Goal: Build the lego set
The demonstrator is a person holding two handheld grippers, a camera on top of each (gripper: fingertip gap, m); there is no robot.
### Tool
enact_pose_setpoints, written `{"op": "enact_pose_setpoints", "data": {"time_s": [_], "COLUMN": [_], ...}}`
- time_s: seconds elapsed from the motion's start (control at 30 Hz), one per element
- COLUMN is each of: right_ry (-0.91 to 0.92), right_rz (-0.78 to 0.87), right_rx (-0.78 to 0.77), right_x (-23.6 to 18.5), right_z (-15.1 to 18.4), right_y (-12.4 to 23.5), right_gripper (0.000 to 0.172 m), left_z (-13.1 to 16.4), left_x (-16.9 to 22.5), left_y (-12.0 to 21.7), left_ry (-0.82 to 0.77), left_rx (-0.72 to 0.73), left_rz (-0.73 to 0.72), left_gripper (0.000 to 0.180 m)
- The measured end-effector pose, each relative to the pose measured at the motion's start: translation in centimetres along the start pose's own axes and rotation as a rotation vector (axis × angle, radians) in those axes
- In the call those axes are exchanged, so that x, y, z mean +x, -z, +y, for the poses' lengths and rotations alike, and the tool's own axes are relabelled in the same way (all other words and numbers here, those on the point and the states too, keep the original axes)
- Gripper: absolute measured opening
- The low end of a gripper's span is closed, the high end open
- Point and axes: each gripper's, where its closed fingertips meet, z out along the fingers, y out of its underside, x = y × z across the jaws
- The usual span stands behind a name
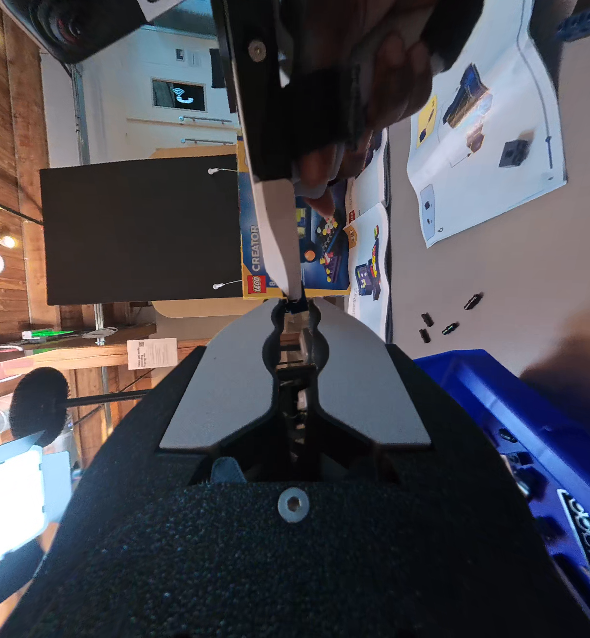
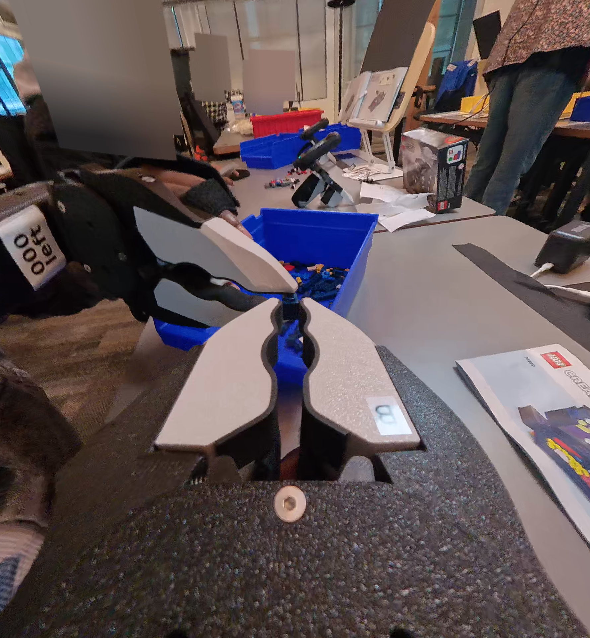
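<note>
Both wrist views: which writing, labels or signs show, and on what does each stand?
Wording not quoted; bearers only.
Logo and title: yellow-blue toy box.
Same: booklet cover.
White sticker: left gripper.
Small sticker: right gripper, on one of its fingers.
Too small: black box; paper sheet.

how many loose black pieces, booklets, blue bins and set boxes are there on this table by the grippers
Loose small black pieces on the grey table: 4
Instruction booklets, one open, closed ones: at least 2
Blue bins of bricks: 1
Blue and yellow set boxes: 1
Total: at least 8
</note>
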Motion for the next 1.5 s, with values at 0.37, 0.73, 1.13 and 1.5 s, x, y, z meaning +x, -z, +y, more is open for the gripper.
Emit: {"op": "enact_pose_setpoints", "data": {"time_s": [0.37,0.73,1.13,1.5], "right_ry": [-0.063,0.048,0.011,0.054], "right_rz": [0.074,0.168,0.168,0.179], "right_rx": [-0.378,-0.617,-0.476,-0.476], "right_x": [7.0,7.8,7.8,7.7], "right_z": [12.8,18.2,15.2,15.0], "right_y": [8.6,8.2,8.8,8.9], "right_gripper": [0.008,0.008,0.027,0.024], "left_z": [13.7,18.3,21.9,22.2], "left_x": [2.6,8.7,13.4,14.5], "left_y": [2.1,2.3,0.7,-0.8], "left_ry": [1.110,1.195,1.033,1.158], "left_rx": [-0.218,-0.358,-0.567,-0.540], "left_rz": [0.375,0.612,0.741,0.834], "left_gripper": [0.035,0.030,0.020,0.010]}}
